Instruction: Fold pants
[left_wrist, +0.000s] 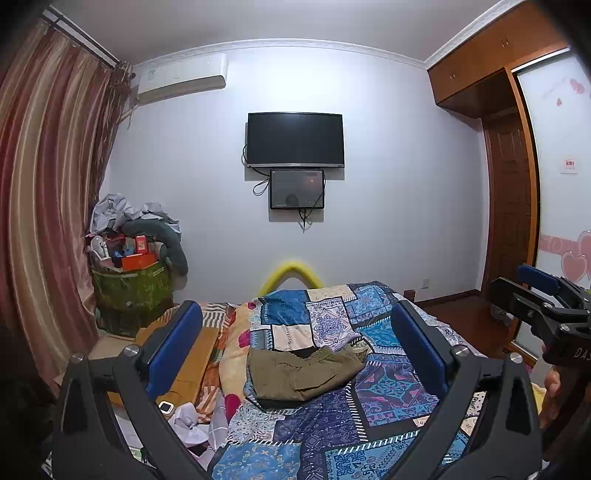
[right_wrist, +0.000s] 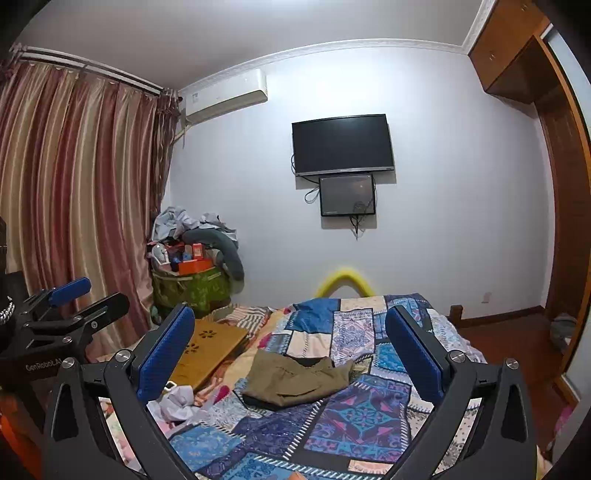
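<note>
the olive pants lay bunched in a loose heap on the bed, on its blue patchwork quilt, roughly mid-bed and well beyond both tools. a dark lining showed at the far edge of the heap, and one flap spread toward the right.

the left gripper hung above the near part of the bed with its jaws wide, the blue pads framing the pants from a distance and holding nothing. the right gripper was held the same way, jaws wide and empty, also apart from the cloth. each tool showed in the other's view: the right one at the far right edge of the left camera, the left one at the left edge of the right camera.

left of the quilt, a low wooden lap tray sat on the bed beside crumpled white paper. farther left stood a green hamper piled with boxes and clothes, next to striped curtains. on the far wall hung a dark television with a smaller screen under it and an air conditioner up to the left. a wooden wardrobe stood on the right.
</note>
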